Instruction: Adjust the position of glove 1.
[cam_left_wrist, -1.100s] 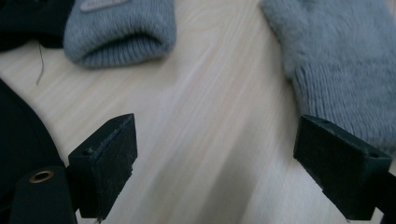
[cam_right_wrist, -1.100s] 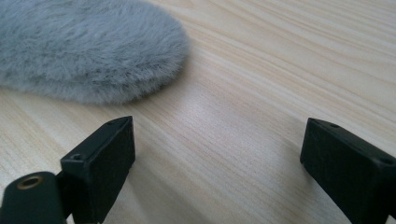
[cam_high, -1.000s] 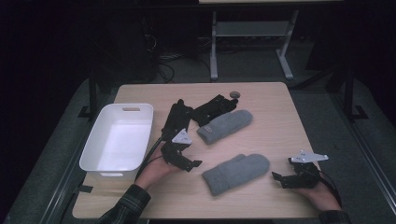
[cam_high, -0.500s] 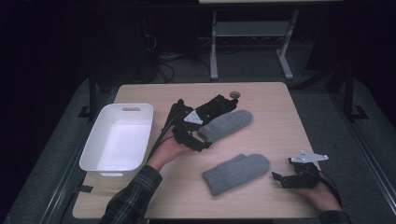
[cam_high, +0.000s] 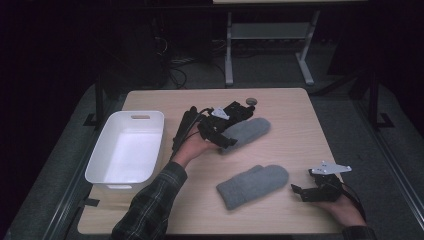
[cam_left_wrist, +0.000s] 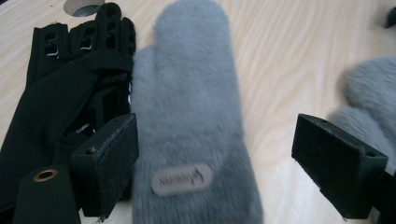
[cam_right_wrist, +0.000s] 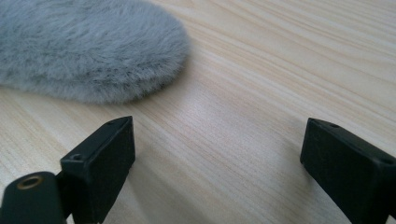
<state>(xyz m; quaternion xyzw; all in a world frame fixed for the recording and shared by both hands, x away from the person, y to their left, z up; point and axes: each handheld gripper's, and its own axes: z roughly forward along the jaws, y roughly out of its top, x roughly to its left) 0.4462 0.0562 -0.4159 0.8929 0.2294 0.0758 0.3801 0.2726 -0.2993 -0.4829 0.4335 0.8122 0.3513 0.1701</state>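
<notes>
Two grey furry mittens lie on the wooden table. The far mitten (cam_high: 247, 131) (cam_left_wrist: 191, 93) points away from me, with a small label near its cuff. My left gripper (cam_high: 225, 137) (cam_left_wrist: 219, 140) is open, its jaws standing either side of that cuff just above the table. The near mitten (cam_high: 252, 185) (cam_right_wrist: 88, 46) lies at the table's middle front. My right gripper (cam_high: 300, 191) (cam_right_wrist: 215, 140) rests open, low over bare wood just right of the near mitten's tip, holding nothing.
Black gloves (cam_high: 182, 127) (cam_left_wrist: 56, 93) lie left of and behind the far mitten. A white bin (cam_high: 125, 150) stands at the table's left side. A small round disc (cam_high: 251, 101) sits near the far edge.
My left gripper has moved forward and right from the table's near left to the far mitten's cuff. The right gripper has stayed put.
</notes>
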